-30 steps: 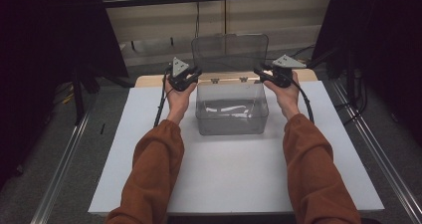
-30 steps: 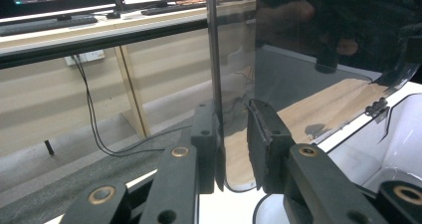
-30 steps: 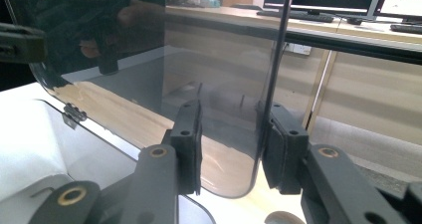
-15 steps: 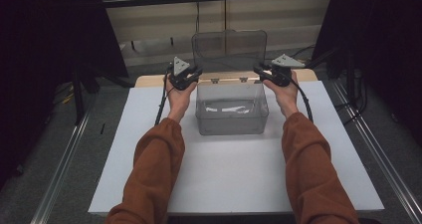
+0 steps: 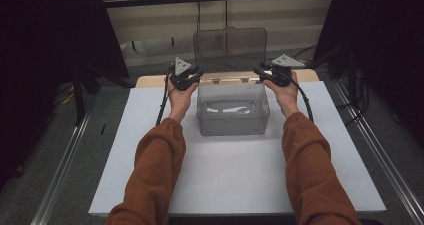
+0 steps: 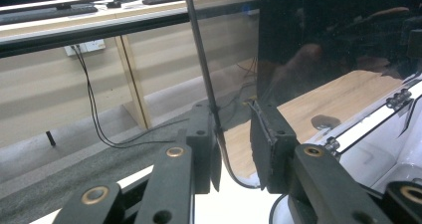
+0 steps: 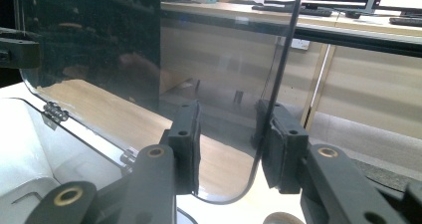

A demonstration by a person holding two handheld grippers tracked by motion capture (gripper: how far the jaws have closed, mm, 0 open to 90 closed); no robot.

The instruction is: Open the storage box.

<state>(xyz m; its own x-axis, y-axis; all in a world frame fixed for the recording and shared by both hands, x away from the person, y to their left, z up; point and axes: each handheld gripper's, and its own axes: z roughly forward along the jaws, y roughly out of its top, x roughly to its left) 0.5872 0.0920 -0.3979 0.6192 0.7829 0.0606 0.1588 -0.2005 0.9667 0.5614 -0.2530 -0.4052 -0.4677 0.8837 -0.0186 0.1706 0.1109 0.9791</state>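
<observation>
A clear plastic box (image 5: 232, 126) stands on the white tabletop (image 5: 230, 180), its hinged lid (image 5: 230, 45) raised upright at the back. Something white (image 5: 227, 107) lies in the box; I cannot tell what. My left gripper (image 5: 198, 75) is at the lid's lower left edge, my right gripper (image 5: 257, 71) at its lower right edge. In the left gripper view the lid's edge (image 6: 213, 109) runs between the open jaws of that gripper (image 6: 231, 112), against the left one. In the right gripper view the lid's edge (image 7: 271, 94) lies by the right jaw of that open gripper (image 7: 229, 109).
A wooden strip (image 5: 150, 80) shows behind the white top, with the box's hinges (image 5: 230, 80) in front of it. Metal rails (image 5: 60, 170) run along both sides of the table. Dark panels (image 5: 50, 35) stand at the left and right, and a beige wall with cables (image 6: 89, 99) lies beyond.
The lid stands slightly higher and more upright than a second ago. Both hands have edged a little away from me with it.
</observation>
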